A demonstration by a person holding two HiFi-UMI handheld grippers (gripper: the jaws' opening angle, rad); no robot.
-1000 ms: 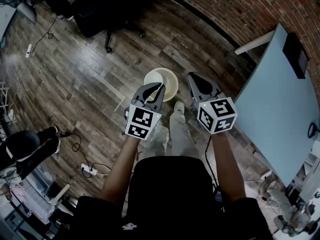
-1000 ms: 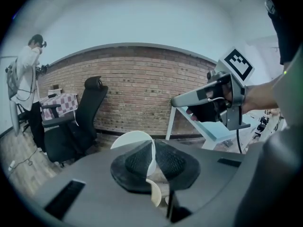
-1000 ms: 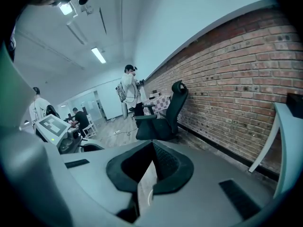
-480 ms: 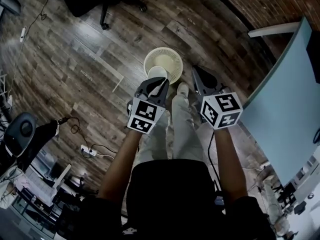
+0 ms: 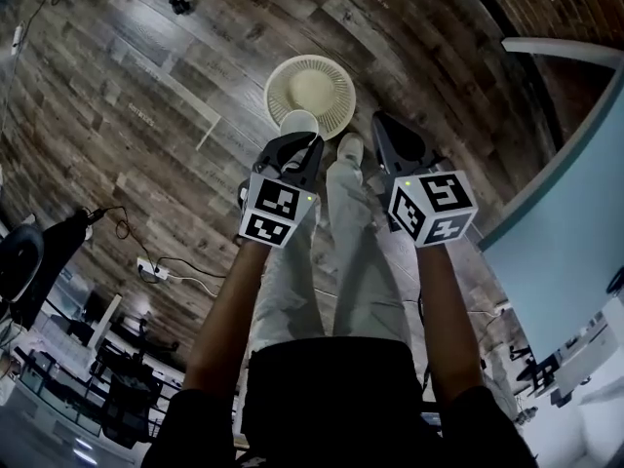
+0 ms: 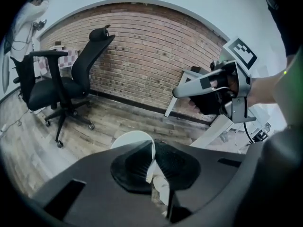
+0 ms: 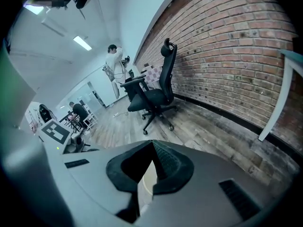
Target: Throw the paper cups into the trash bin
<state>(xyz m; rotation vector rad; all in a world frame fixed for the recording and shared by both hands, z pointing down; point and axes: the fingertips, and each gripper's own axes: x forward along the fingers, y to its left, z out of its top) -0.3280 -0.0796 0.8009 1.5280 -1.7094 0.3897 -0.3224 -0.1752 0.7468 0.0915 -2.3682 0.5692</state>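
Observation:
A round cream slatted trash bin [image 5: 310, 91] stands on the wood floor just ahead of the person's feet. My left gripper [image 5: 310, 144] is shut on the wall of a white paper cup [image 5: 298, 123], which hangs over the bin's near rim. In the left gripper view the cup [image 6: 132, 138] has its rim pinched between the dark pads of the left gripper [image 6: 152, 145]. My right gripper [image 5: 380, 127] is to the right of the bin and carries nothing. In its own view the right gripper [image 7: 152, 145] has its jaw tips touching.
A light blue table [image 5: 565, 252] with white legs stands at the right. Behind the bin runs a brick wall [image 6: 142, 56]. A black office chair [image 6: 66, 84] stands on the left, cables and a power strip [image 5: 146, 266] lie on the floor, and a person [image 7: 112, 70] stands far off.
Both grippers have sunk toward the floor, and the bin now looks larger and closer under the left gripper. The cup has stayed in the left gripper.

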